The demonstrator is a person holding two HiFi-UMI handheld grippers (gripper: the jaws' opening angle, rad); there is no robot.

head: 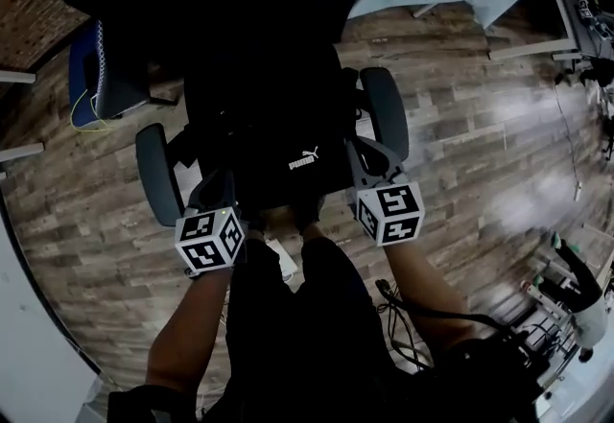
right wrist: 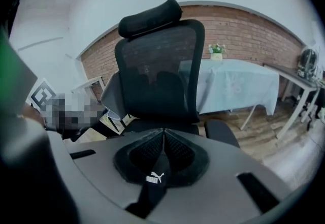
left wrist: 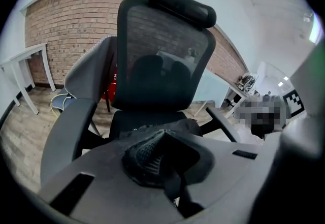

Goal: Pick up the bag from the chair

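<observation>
Black bag (head: 288, 138) on chair (left wrist: 162, 65) seat, outline lost in darkness. Left gripper (left wrist: 161, 134) clenched on bag fabric; right gripper (right wrist: 163, 134) clamped on logo strap. Armrests (head: 156, 172) flank bag closely; wood floor (head: 480, 152) open right of chair

The head view is dim at its centre, where the black bag (head: 288, 160) and chair (head: 385, 110) merge into one dark mass, while overhead glare whitens the floor (head: 518, 112) at the right. Both gripper views are brighter and evenly lit, with strong fisheye bending, black corners and a soft near foreground.
</observation>
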